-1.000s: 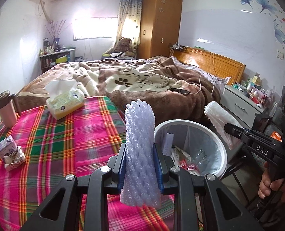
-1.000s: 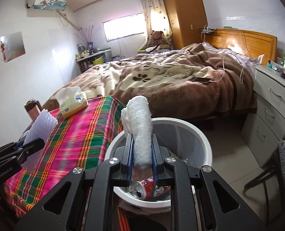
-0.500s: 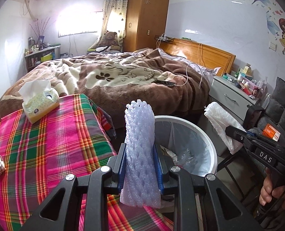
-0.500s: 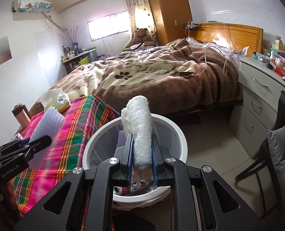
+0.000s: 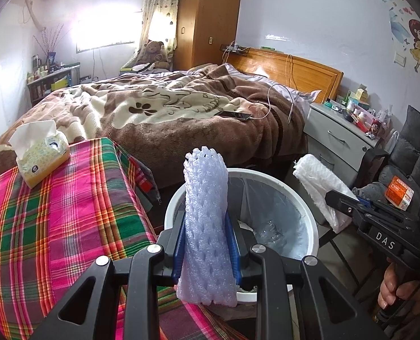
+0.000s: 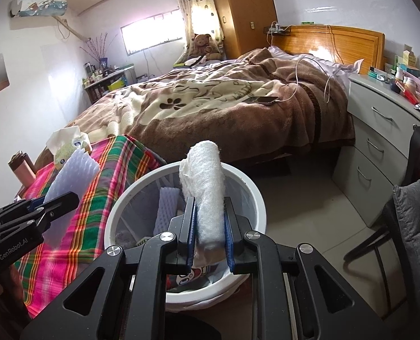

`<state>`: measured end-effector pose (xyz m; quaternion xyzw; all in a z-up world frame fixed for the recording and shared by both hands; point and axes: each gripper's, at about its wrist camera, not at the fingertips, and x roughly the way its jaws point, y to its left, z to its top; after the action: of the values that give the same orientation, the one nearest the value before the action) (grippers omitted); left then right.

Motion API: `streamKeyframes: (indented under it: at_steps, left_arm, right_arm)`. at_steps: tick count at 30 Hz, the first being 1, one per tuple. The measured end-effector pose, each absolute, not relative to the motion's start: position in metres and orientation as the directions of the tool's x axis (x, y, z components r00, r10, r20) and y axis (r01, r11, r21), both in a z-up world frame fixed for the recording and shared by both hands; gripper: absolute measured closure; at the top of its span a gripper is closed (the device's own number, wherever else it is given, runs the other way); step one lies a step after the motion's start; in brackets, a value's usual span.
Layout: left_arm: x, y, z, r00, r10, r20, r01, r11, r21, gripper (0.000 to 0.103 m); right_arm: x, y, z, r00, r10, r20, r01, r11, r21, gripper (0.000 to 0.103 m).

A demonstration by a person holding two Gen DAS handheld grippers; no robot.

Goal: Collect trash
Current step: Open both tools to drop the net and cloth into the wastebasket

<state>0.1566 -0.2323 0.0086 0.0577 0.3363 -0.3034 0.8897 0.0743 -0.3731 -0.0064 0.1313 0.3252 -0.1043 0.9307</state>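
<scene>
My left gripper is shut on a pale purple foam net sleeve, held upright at the near left rim of the white trash bin. My right gripper is shut on a white foam net roll, held upright over the bin. The bin is lined with a clear bag and holds a purple foam piece, a can and other trash. Each gripper shows in the other's view: the right one at the bin's right, the left one above the plaid table.
The plaid-clothed table stands left of the bin, with a tissue pack and a pink flask. A bed lies behind. A drawer unit and a black chair stand at the right.
Both grippers have moved right, off the table and toward the bin, each keeping its foam piece. The bin now lies closer under both.
</scene>
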Motion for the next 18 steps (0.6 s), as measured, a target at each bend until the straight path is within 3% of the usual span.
streamKeyframes:
  at_steps: [6, 8, 10, 13, 15, 18]
  left_arm:
    - [0.162, -0.238, 0.004, 0.579, -0.502, -0.643, 0.584, 0.806, -0.103, 0.076]
    - [0.165, -0.240, 0.002, 0.574, -0.501, -0.648, 0.584, 0.805, -0.105, 0.073]
    - [0.167, -0.241, -0.001, 0.576, -0.493, -0.653, 0.574, 0.812, -0.107, 0.059]
    - [0.170, -0.241, -0.003, 0.569, -0.502, -0.652, 0.572, 0.811, -0.125, 0.056]
    - [0.171, -0.240, -0.004, 0.570, -0.500, -0.653, 0.574, 0.810, -0.120, 0.054]
    - [0.171, -0.239, -0.005, 0.567, -0.504, -0.651, 0.573, 0.810, -0.129, 0.049]
  right_arm:
    - [0.079, -0.373, -0.009, 0.760, -0.111, -0.641, 0.278, 0.946, 0.166, 0.085]
    - [0.082, -0.374, -0.011, 0.755, -0.110, -0.646, 0.275, 0.948, 0.160, 0.085]
    - [0.085, -0.374, -0.014, 0.747, -0.118, -0.654, 0.280, 0.949, 0.148, 0.084]
    - [0.087, -0.374, -0.018, 0.734, -0.119, -0.669, 0.283, 0.949, 0.141, 0.083]
    - [0.087, -0.375, -0.019, 0.732, -0.120, -0.670, 0.285, 0.948, 0.142, 0.078]
    - [0.086, -0.376, -0.018, 0.738, -0.115, -0.665, 0.284, 0.947, 0.150, 0.059]
